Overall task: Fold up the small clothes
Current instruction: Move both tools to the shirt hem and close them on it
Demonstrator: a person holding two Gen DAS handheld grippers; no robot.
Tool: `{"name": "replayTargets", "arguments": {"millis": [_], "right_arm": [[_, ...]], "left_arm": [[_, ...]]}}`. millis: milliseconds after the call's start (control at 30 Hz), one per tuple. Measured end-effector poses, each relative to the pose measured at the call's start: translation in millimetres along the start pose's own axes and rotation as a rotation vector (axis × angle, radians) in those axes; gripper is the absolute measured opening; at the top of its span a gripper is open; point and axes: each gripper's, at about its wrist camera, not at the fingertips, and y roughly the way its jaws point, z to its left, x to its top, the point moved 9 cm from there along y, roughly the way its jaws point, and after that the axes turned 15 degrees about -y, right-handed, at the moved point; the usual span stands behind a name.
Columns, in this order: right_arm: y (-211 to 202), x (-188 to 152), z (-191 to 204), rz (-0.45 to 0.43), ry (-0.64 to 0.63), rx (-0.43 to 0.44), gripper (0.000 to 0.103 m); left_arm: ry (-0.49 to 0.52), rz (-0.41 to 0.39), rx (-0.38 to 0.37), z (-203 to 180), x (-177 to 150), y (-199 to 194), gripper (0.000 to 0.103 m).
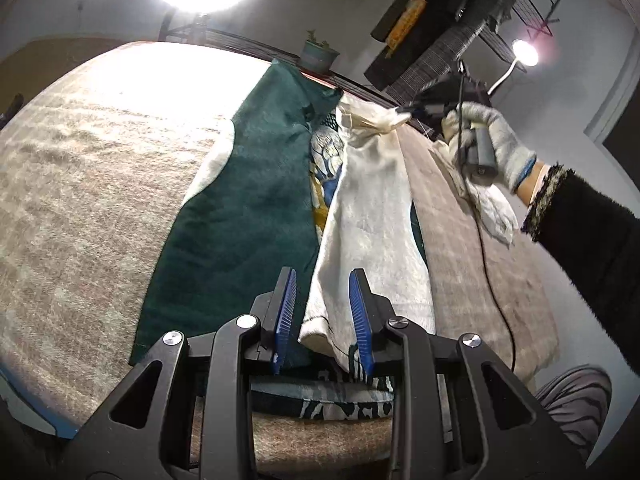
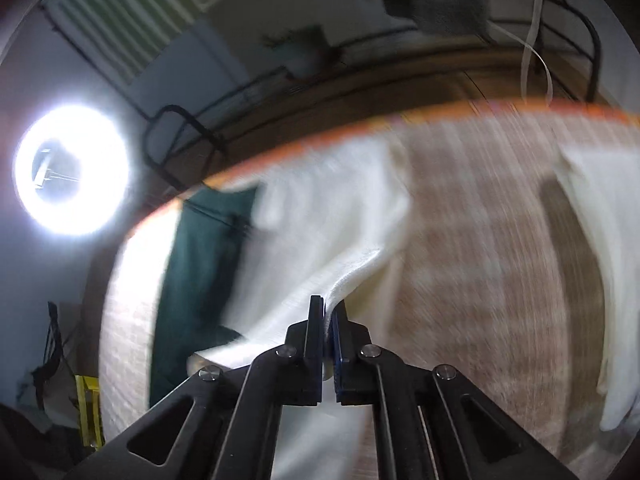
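A garment with a dark green outside and a cream lining lies on the beige blanket. A patterned blue, gold and white part shows between them. My left gripper is open, its blue pads either side of the near end of the cream fold. My right gripper is shut on a cream fold and lifts it above the bed; it also shows in the left wrist view, held by a gloved hand. The right wrist view is motion-blurred.
A ring light glares at the left. A metal bed rail with a potted plant runs behind the bed. A second cream cloth lies at the right. A cable trails from the right gripper.
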Motion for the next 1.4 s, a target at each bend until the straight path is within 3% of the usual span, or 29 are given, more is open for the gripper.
{"name": "replayTargets", "arguments": {"millis": [133, 267, 500, 567, 600, 633, 767, 900, 1100, 1267, 1400], "right_arm": [[5.9, 41.5, 37.0, -0.01, -0.06, 0.013, 0.0], [37.4, 71.0, 70.6, 0.018, -0.139, -0.014, 0.0], [103.0, 80.8, 88.6, 0.089, -0.159, -0.027, 0.002], [112.7, 78.9, 92.6, 0.094, -0.145, 0.012, 0.011], [115.4, 77.3, 94.8, 0.097, -0.132, 0.041, 0.032], [114.8, 77.3, 96.9, 0.086, -0.118, 0.064, 0.041], [93.5, 77.6, 105.8, 0.037, -0.127, 0.1, 0.043], [41.1, 64.7, 102.1, 0.0, -0.144, 0.079, 0.043], [-53.9, 8.1, 94.9, -0.032, -0.121, 0.094, 0.043], [-110.9, -90.1, 98.6, 0.038, -0.185, 0.038, 0.043], [-136.2, -176.5, 112.5, 0.096, -0.21, 0.056, 0.043]], "left_arm": [[-0.025, -0.001, -0.006, 3.5, 5.3, -1.1, 0.027], [-0.029, -0.014, 0.0, 6.4, 10.3, -2.0, 0.027], [-0.06, -0.002, 0.015, 16.6, 15.1, 4.9, 0.027], [-0.064, -0.001, 0.019, 19.0, 15.2, 5.6, 0.027], [-0.065, -0.002, 0.021, 19.9, 15.8, 5.8, 0.027], [-0.066, -0.003, 0.023, 20.4, 16.2, 5.9, 0.027], [-0.065, -0.014, 0.024, 20.2, 18.6, 2.7, 0.027], [-0.035, -0.038, 0.027, 16.8, 19.6, -7.5, 0.027], [0.013, -0.105, 0.053, 22.2, 31.4, -33.8, 0.027], [0.034, -0.109, 0.072, 34.7, 35.0, -50.3, 0.027], [0.086, -0.076, 0.104, 41.8, 24.5, -52.5, 0.027]]}}
